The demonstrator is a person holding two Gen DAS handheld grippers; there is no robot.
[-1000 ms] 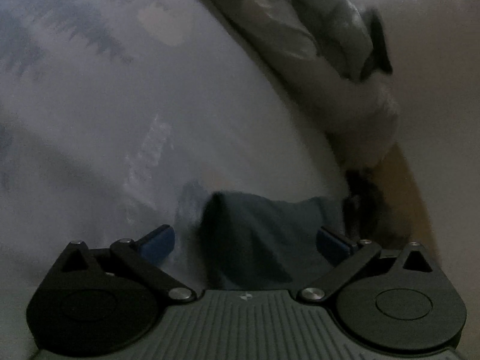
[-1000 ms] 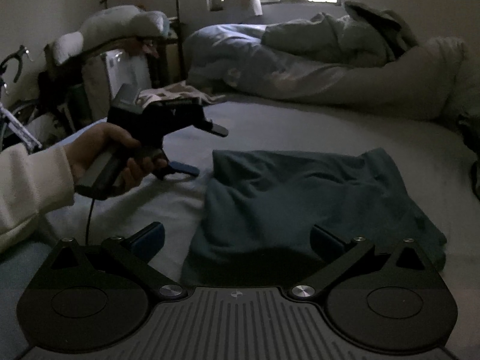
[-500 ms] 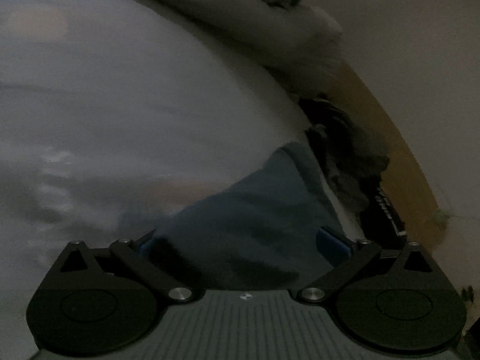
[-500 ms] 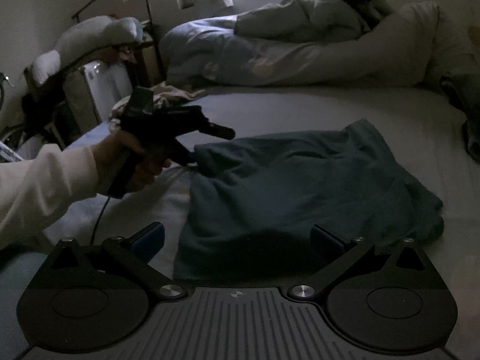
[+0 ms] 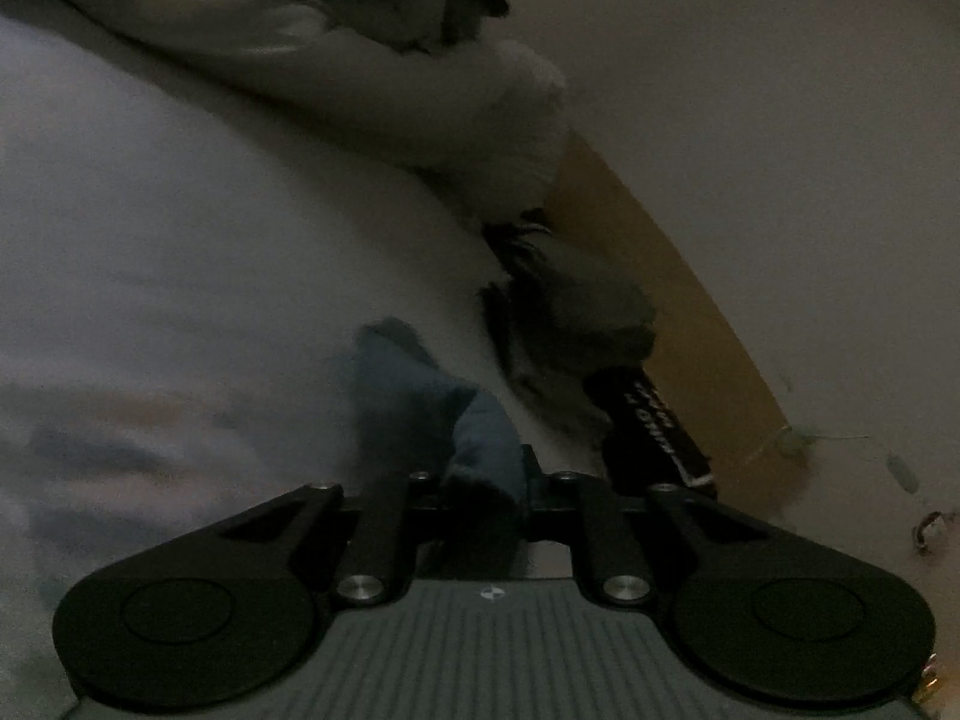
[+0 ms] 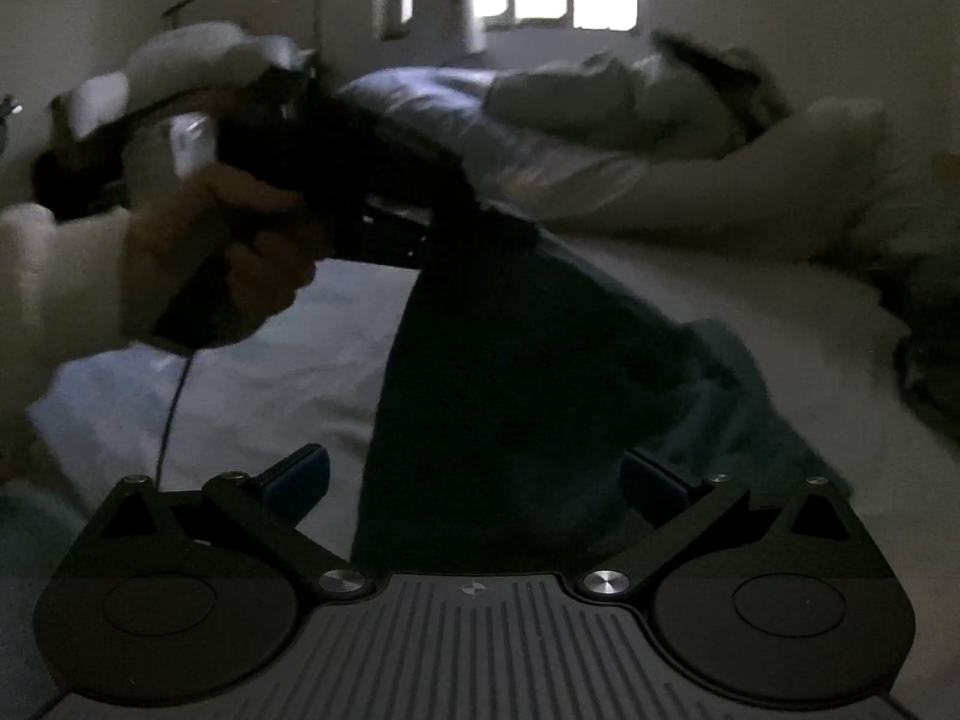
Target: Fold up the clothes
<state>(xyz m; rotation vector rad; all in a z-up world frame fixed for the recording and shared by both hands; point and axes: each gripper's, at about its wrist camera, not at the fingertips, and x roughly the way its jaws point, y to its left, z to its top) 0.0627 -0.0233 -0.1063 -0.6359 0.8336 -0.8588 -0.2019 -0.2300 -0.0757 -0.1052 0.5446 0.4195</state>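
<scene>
**Teal garment lifted by one corner**

The teal garment [image 6: 528, 372] lay on the white bedsheet [image 6: 288, 372], one edge raised into a peak toward 11 o'clock in the right wrist view. It looked soft, light and limp — it draped in a slack cone from the pinch and would likely sag wherever unsupported, so corners and hems seemed the places to take hold. The left gripper [image 5: 480, 474] had just been closing, and its jaws stood clamped on a bunched fold of the cloth. The right gripper [image 6: 474, 480] hung with its jaws wide apart over the near hem, pads clear of the fabric. The person's hand [image 6: 240, 252] held the left tool at 9 o'clock. Farther out, a rumpled duvet [image 6: 600, 138] filled the bed's far side — well apart. In the left wrist view, a dark clothes heap [image 5: 570, 312] at 1 o'clock lay near the garment's far corner and might snag a fold.
</scene>
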